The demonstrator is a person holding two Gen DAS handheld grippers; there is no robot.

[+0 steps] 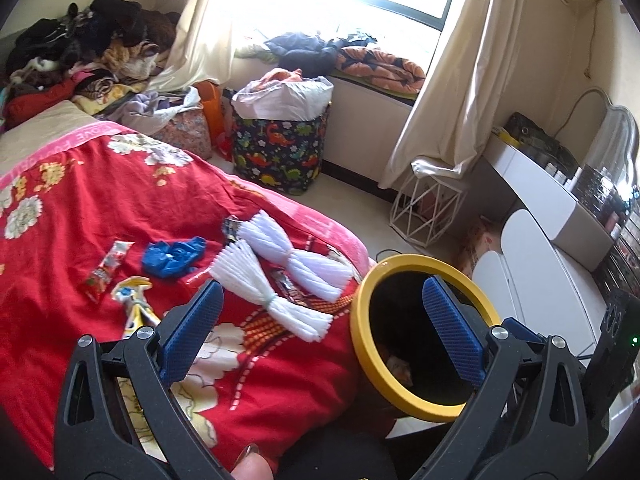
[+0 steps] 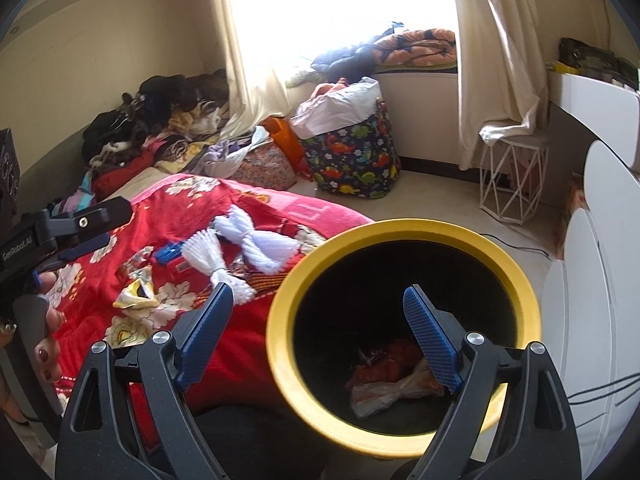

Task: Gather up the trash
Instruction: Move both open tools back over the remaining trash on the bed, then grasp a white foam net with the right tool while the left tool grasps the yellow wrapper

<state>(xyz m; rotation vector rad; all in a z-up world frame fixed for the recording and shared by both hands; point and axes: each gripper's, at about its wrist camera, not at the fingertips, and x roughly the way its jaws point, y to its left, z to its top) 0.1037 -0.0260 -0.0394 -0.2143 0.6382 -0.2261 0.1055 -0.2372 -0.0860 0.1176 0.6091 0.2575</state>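
Trash lies on a red flowered bedspread: two white foam nets, a crumpled blue glove, a red wrapper, a yellow and white wrapper and a dark wrapper. A black bin with a yellow rim stands beside the bed, with crumpled wrappers and a bag at its bottom. My left gripper hangs open and empty above the bed's edge, short of the foam nets. My right gripper is open and empty over the bin's rim. The left gripper also shows at the left of the right wrist view.
A dinosaur-print hamper and an orange bag stand on the floor past the bed. A white wire stool sits under the curtain. White drawers and a desk line the right. Clothes are heaped at the bed's far end.
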